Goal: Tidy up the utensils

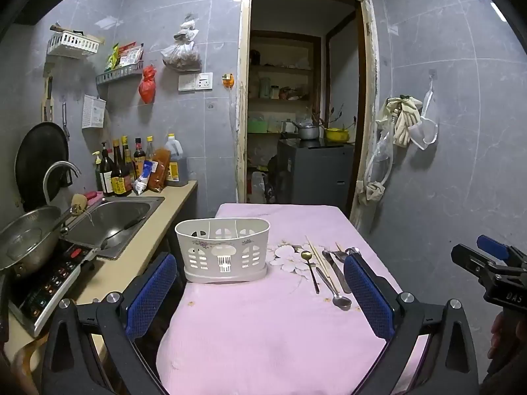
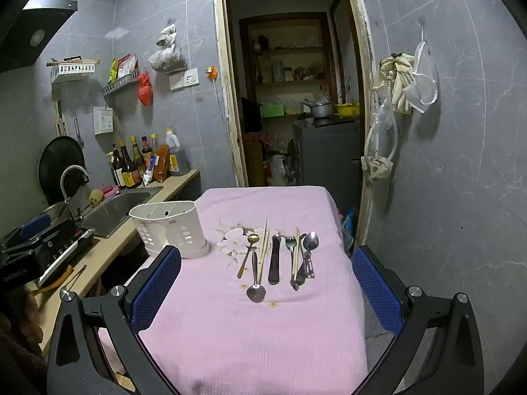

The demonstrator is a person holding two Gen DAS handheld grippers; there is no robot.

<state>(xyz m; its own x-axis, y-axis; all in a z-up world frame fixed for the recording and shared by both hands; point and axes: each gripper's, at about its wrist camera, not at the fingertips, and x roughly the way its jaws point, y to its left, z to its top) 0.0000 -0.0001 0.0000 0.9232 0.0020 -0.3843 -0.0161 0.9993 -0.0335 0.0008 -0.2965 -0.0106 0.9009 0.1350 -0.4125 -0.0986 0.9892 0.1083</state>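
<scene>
Hovering above the near end of the pink-covered desk [image 2: 250, 329], both grippers are empty with their jaws spread wide: the left gripper [image 1: 258, 291] faces the white utensil caddy [image 1: 223, 249], and the right gripper [image 2: 266, 291] faces the row of utensils.

The utensils lie flat on the cloth to the right of the caddy and well apart from it. From the left of the right wrist view there is a gold spoon [image 2: 248, 251], a steel spoon [image 2: 255, 283] with its bowl toward the camera, a pair of chopsticks [image 2: 263, 250], a dark-handled knife [image 2: 275, 258], a fork [image 2: 291, 250], and more chopsticks and spoons bunched at the far right [image 2: 308, 253].

The main risk is the crowding. The pieces lie just beside or touching one another, so closing on one could pinch a neighbour or knock the row askew. The thin chopsticks and spoon handles sit flush on soft cloth, so the pads may snag the fabric and drag it, shifting everything. The caddy looks light and stands close to the left edge of the desk; a utensil dropped in at an angle, or a bump from the left gripper, could tip it or push it off. Its compartments are narrow, so a tilted piece may catch on a divider.
</scene>
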